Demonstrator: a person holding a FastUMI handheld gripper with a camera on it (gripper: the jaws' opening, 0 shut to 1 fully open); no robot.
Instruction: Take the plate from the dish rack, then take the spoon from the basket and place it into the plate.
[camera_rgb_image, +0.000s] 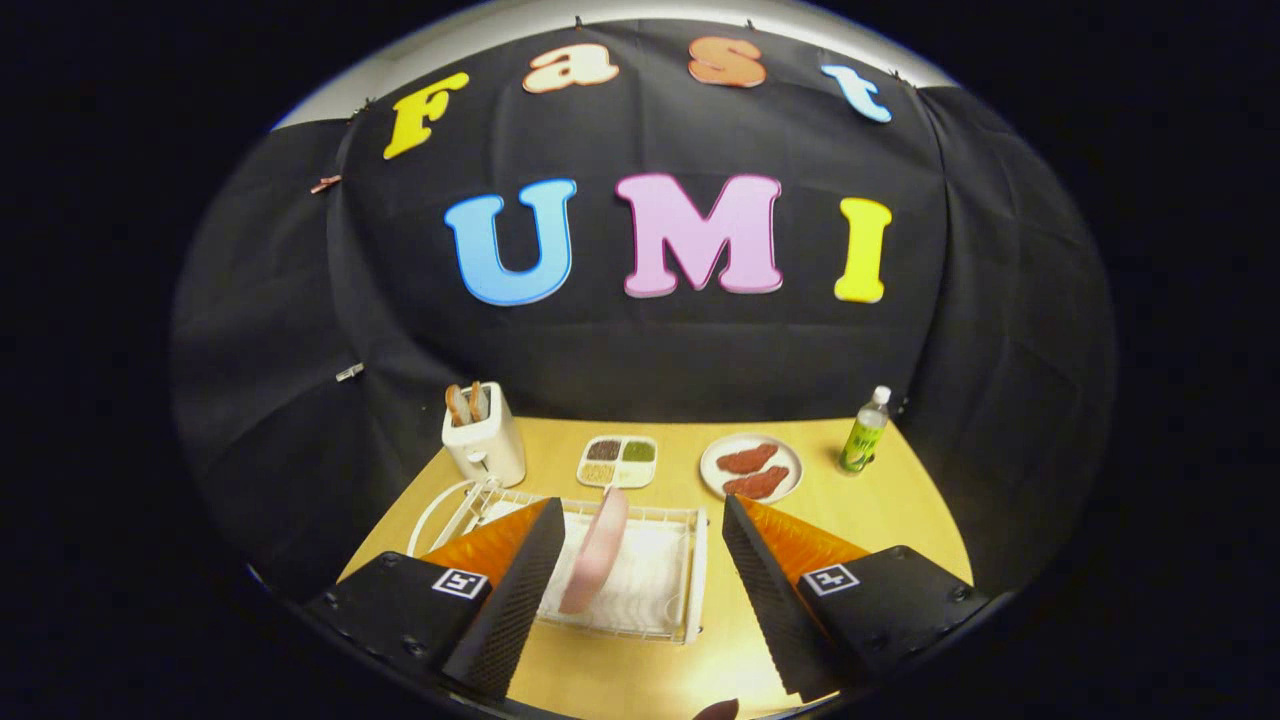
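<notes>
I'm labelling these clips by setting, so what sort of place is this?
Most likely a staged kitchen booth, not a real kitchen: a toaster, a dish rack holding an upright plate, and a wooden table against a cloth wall. The hand-held gripper is open.

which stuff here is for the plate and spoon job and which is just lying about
For the job:
- pink round plate, upright in the rack
- white wire dish rack
- open tongs, above the rack

Lying about:
- white toaster
- four-part seasoning dish
- white plate of red meat
- green-labelled clear bottle
</notes>
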